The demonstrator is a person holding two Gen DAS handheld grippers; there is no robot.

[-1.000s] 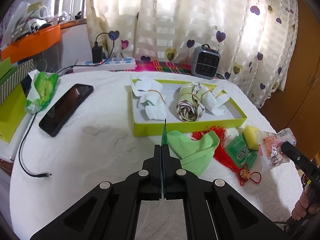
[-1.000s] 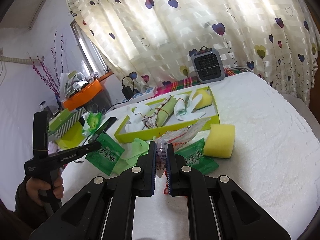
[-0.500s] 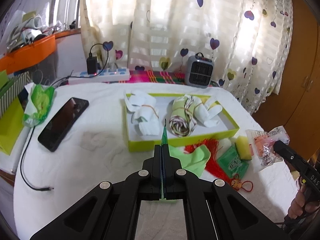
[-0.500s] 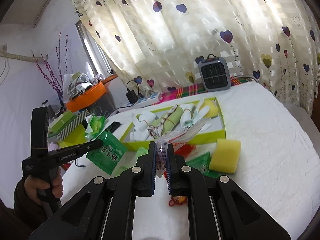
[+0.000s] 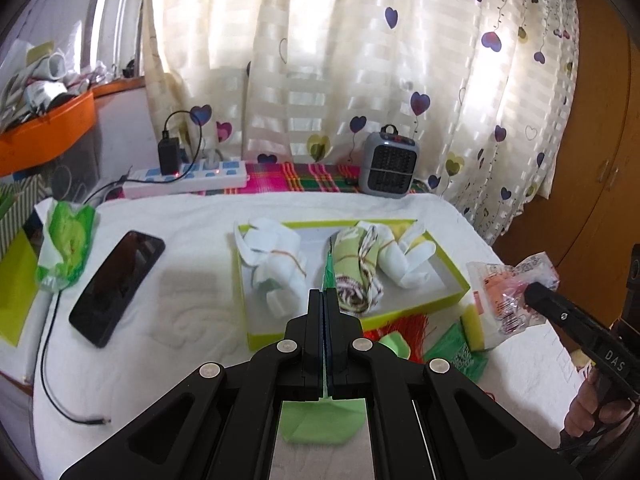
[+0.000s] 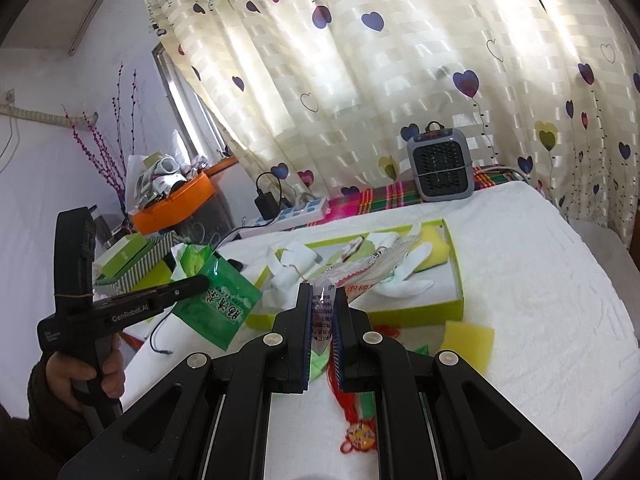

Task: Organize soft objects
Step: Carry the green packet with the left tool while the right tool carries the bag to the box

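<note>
- Green packet [image 6: 218, 306]: flat and glossy, pinched by the clenched left hand-held gripper [image 5: 324, 298] above the bed's [image 5: 192, 300] near edge.
- Clear crinkled packet [image 6: 352, 276]: clamped in the right hand-held gripper [image 6: 322, 308], before the yellow-green tray [image 5: 448, 298].

i read "genrobot.ai" on the left gripper [image 6: 188, 289] body, and "das" on the right gripper [image 5: 536, 292] arm. the green foil packet [image 6: 218, 308] shows large chinese characters, seen reversed. red print on the clear plastic packet [image 6: 352, 276] is too small to read.
</note>
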